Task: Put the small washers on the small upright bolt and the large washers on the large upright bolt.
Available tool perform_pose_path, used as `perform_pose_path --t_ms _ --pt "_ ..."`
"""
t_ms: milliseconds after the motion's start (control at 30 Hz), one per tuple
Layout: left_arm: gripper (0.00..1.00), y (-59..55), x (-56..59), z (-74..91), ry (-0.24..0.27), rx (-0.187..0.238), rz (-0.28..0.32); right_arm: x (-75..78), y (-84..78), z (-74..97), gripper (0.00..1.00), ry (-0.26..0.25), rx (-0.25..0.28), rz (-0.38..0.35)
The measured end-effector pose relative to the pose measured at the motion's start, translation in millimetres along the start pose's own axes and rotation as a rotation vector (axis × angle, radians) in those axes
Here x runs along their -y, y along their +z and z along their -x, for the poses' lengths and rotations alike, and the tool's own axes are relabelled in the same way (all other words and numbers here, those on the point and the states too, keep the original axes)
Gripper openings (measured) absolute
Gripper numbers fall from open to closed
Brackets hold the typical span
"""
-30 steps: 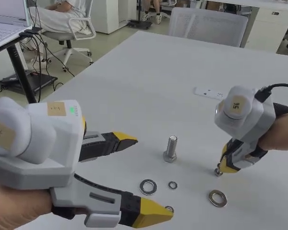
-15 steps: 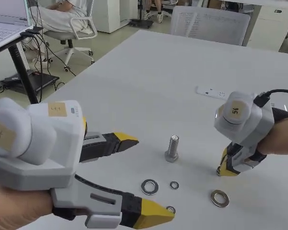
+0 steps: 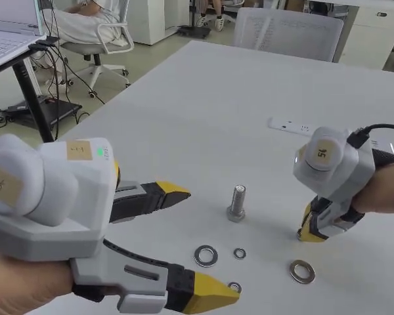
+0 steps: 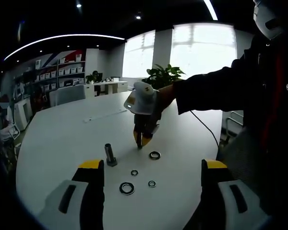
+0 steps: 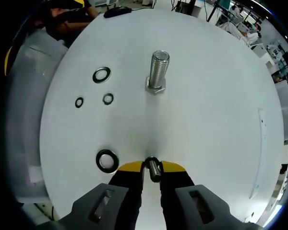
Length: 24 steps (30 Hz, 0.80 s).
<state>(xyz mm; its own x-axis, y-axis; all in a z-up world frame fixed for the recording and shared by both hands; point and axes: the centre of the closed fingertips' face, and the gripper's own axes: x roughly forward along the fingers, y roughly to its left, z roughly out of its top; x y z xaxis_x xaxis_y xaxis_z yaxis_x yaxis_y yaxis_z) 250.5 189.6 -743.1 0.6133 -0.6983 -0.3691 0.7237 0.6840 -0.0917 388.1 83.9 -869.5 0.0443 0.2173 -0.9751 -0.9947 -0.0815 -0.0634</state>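
Your right gripper (image 3: 310, 233) points down at the white tabletop (image 3: 203, 118), to the right of the large upright silver hex bolt (image 3: 236, 203) and apart from it. Its yellow jaws are drawn narrow around a small silver bolt (image 5: 154, 170), whose long axis runs along the jaws toward the table. Your left gripper (image 3: 196, 244) hangs wide open and holds nothing, on the large bolt's near-left side.

All four washers lie flat on the large bolt's near side. One large silver flat washer (image 3: 205, 255) sits near-left of it, and a second large washer (image 3: 302, 271) sits near-right, just beside your right gripper's tips. A small silver washer (image 3: 240, 253) lies straight in front of the bolt, and a second small washer (image 3: 234, 287) lies farther toward you, by your left gripper's lower tip.

Judging by this, your left gripper is the nearer one for three washers, once the small bolt stands alone.
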Motion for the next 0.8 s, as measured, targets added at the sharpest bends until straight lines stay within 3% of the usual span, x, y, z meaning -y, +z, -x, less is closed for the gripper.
perform_pose_path --t_ms 800 --pt "0.83 -1.9 -0.2 0.7 -0.002 0.0 0.0 -3.6 -0.5 0.3 0.22 0.004 0.016 -0.024"
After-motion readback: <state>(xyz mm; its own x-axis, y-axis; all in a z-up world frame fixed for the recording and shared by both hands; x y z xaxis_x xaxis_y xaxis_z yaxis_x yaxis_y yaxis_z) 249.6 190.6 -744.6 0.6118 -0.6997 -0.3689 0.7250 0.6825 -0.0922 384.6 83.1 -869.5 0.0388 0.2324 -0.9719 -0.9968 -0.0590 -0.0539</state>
